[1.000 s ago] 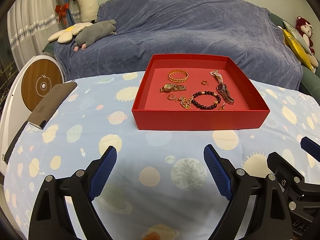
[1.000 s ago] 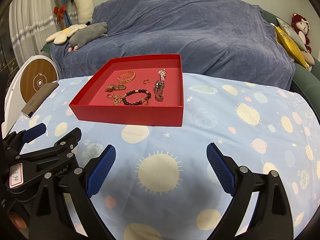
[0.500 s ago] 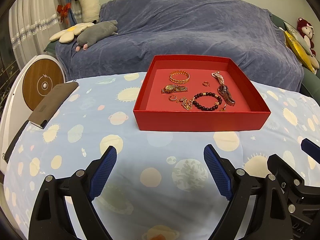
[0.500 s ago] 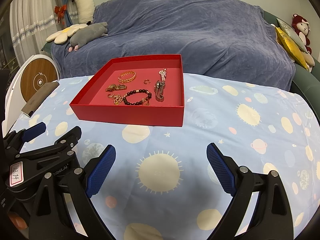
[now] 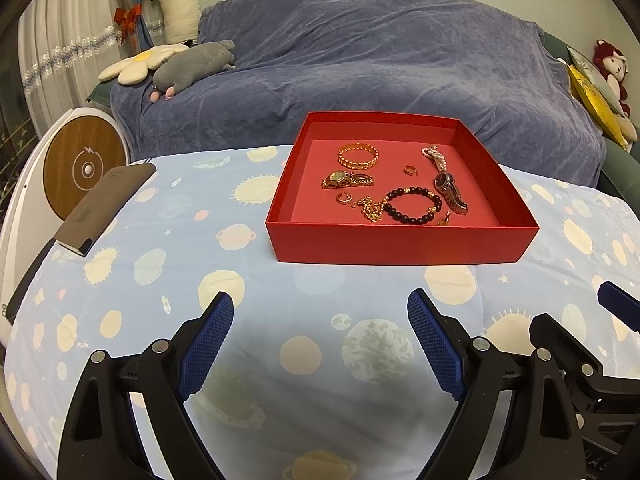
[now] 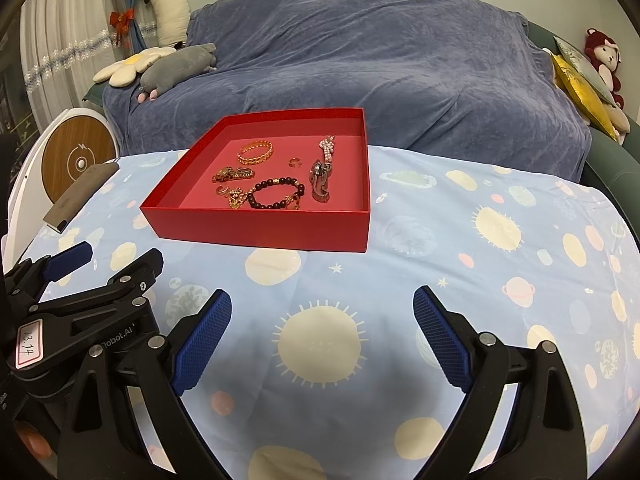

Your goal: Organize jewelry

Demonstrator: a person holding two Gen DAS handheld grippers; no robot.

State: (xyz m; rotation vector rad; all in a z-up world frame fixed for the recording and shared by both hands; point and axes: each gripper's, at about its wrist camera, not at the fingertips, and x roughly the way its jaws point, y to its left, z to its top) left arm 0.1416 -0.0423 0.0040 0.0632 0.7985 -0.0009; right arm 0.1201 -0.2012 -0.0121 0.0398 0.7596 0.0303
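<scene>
Centre frame in both views, a red tray (image 5: 400, 246) sits on a planet-print cloth (image 5: 280, 312); the jewelry lies loose on the tray floor, nothing gripped. Left view, inside the tray: gold bangle (image 5: 358, 155) toward the back; gold watch (image 5: 346, 179) just in front of it; bead bracelet (image 5: 412, 205) near the front wall, touching a gold chain (image 5: 370, 209) on its left; dark watch (image 5: 450, 192) at right, running into a pearl strand (image 5: 434, 156) behind it; small ring (image 5: 410, 169) alone mid-tray; another ring (image 5: 344, 198) left of the chain. One small gold piece by the front wall is partly cut off by the wall; cannot tell what it is. Left gripper (image 5: 320, 344) at lower frame, jaws wide apart, empty, well short of the tray; right gripper (image 6: 322, 340) likewise wide and empty. Right view shows the left gripper's body at lower left, cut by the frame edge. Dark flat case (image 5: 106, 204) at left on the cloth's edge; its printed marking too small to read. Sofa (image 5: 360, 60) fills the background; plush toys at both upper corners, partly cropped.
</scene>
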